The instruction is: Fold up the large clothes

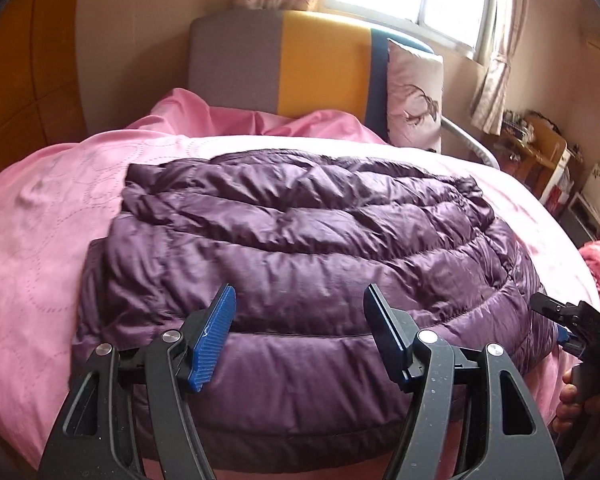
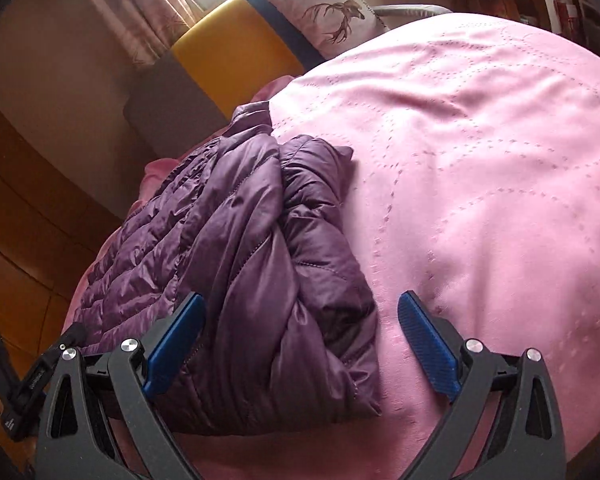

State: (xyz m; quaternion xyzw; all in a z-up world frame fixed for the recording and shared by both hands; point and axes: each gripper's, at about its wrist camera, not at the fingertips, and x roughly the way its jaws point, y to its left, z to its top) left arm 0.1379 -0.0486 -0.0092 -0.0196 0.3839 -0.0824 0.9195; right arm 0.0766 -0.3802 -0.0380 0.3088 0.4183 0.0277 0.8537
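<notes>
On the pink bedspread (image 1: 40, 216) lies the purple jacket (image 1: 300, 240) (already folded). Both the left gripper (image 1: 300, 336) and the right gripper (image 2: 300, 344) hover over its near edge, jaws apart, holding nothing.

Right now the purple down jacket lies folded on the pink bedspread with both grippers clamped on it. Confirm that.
Not quite. The purple down jacket does lie folded on the pink bedspread, but both wrist views show the left gripper and right gripper with jaws open, gripping nothing.

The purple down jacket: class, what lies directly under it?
The purple down jacket rests on the pink bedspread, which shows around it. Its own folded layers hide whatever is tucked beneath, and the bedspread covers the mattress.
</notes>
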